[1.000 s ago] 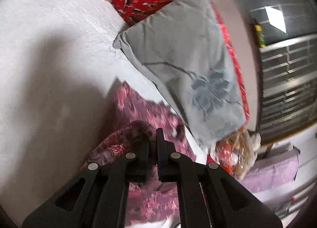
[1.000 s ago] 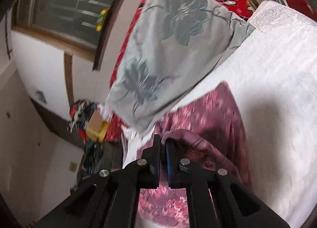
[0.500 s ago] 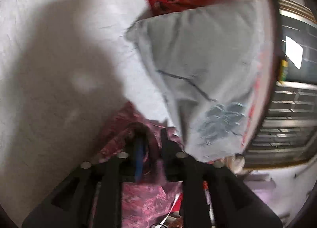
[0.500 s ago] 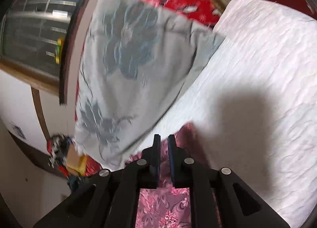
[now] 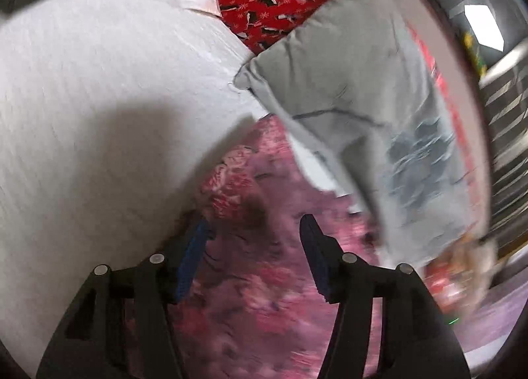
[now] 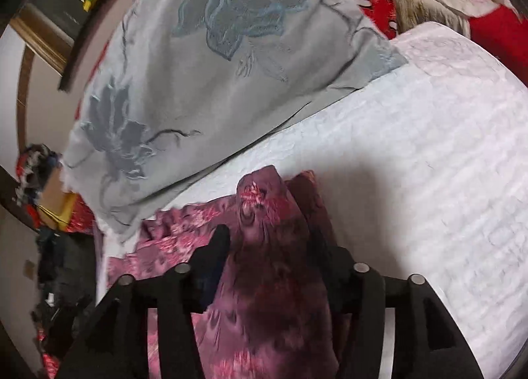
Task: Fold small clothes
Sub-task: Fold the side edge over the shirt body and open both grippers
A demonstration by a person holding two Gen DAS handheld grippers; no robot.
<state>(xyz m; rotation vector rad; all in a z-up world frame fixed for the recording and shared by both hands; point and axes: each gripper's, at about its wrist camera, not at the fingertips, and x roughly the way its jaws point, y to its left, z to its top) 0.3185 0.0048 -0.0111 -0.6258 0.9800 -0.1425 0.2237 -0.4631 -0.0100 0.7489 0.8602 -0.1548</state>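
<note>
A maroon and pink floral garment (image 5: 257, 247) lies on the white bedspread (image 5: 99, 88). My left gripper (image 5: 254, 230) is open just above it, fingers apart with cloth lying between and below them. In the right wrist view the same garment (image 6: 270, 247) bunches up in a ridge between the fingers of my right gripper (image 6: 269, 240), which is open with its jaws spread wide. Neither gripper pinches the cloth.
A grey pillow with a blue flower print (image 5: 379, 108) (image 6: 214, 65) lies just beyond the garment. A red patterned pillow (image 5: 274, 3) sits behind it. The bed edge, a window and floor clutter (image 6: 43, 181) lie past the pillow.
Both grippers were shut on folds of the garment a second ago; both have opened and let the cloth drop onto the bed. The views have swung and are motion-blurred.
</note>
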